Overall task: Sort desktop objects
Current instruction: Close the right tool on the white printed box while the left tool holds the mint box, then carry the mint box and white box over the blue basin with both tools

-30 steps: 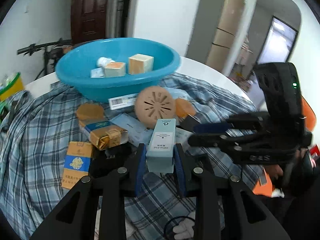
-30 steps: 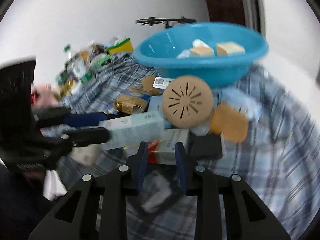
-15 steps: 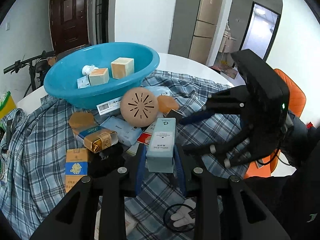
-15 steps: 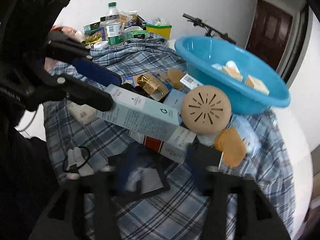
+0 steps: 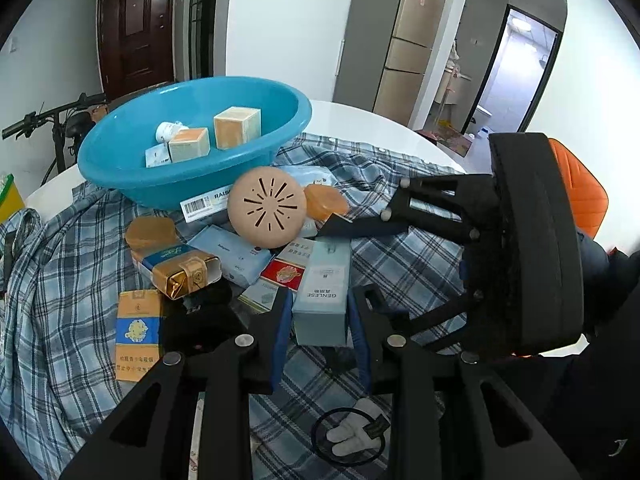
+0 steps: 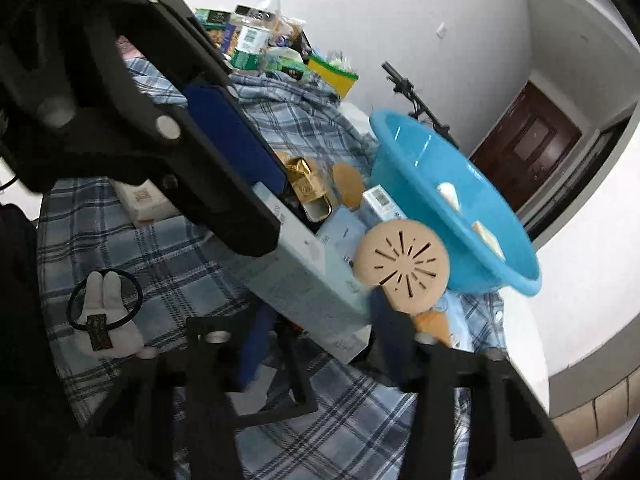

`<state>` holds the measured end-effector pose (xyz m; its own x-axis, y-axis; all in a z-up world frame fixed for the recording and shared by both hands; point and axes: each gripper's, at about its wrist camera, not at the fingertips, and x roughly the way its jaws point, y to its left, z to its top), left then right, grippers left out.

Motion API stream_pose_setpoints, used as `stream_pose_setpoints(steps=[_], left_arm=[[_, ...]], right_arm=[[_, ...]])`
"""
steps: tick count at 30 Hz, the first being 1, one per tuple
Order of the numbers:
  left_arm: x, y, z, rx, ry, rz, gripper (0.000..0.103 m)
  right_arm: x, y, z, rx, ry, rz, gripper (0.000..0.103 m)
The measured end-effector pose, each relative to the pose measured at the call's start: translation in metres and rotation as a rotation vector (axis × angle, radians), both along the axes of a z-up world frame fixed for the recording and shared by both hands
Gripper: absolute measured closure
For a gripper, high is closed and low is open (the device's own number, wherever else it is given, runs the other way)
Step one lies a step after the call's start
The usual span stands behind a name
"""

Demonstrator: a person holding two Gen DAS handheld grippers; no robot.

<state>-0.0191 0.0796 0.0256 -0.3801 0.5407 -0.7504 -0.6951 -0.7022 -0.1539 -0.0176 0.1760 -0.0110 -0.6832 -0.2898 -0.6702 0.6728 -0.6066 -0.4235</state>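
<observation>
The pale blue box is pinched near its close end between the two blue pads of the left hand-held gripper. Its long axis runs straight away from this hand-held gripper, and the far end points toward the round beige vented disc and the blue basin behind it. The box is held just above the pile of packets on the checked cloth that covers the desk. The right hand-held gripper comes from the side; its jaws are closing with the far end of the box between them, but I cannot tell if the pads already press it. A gold packet and a yellow carton lie left of the box.
</observation>
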Motion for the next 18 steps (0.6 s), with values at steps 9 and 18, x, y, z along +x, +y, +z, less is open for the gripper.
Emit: stream_pose_setpoints(steps=[9, 18], left_arm=[[-0.005, 0.001, 0.001, 0.019, -0.008, 0.022, 0.072], [-0.008, 0.002, 0.016, 0.037, 0.075, 0.086, 0.072]], right_arm=[[-0.003, 0.0, -0.002, 0.007, -0.008, -0.051, 0.066], [-0.016, 0.007, 0.01, -0.138, -0.117, -0.129, 0.07]])
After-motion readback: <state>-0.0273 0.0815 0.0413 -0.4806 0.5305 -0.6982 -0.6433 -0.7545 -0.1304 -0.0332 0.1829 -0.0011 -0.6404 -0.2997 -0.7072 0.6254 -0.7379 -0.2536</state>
